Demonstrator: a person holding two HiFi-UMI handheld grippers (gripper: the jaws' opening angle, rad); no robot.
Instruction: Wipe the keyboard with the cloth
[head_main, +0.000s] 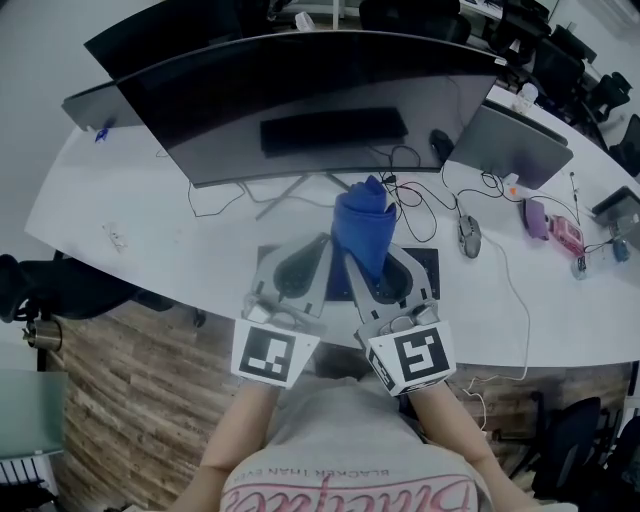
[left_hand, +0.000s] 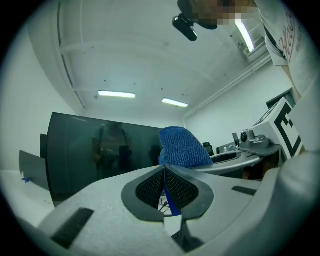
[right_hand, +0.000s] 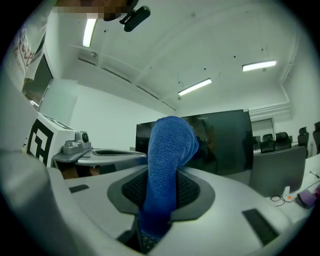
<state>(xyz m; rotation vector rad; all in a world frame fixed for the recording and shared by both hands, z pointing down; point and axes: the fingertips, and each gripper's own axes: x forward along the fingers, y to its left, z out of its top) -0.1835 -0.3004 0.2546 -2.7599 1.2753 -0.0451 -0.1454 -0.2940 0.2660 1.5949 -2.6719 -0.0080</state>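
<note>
Cloth (head_main: 365, 230) (blue) clamped in right gripper (right_hand: 161, 176) jaws, left gripper (left_hand: 164, 168) jaws together, above white office desk (head_main: 560, 320).

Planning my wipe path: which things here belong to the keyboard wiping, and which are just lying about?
Job: blue towelling cloth, pinched by right gripper and left gripper; flat black keyboard, mostly hidden under them.

Lying about: wide curved dark monitor; grey oval mouse; black mouse; small purple object.
</note>
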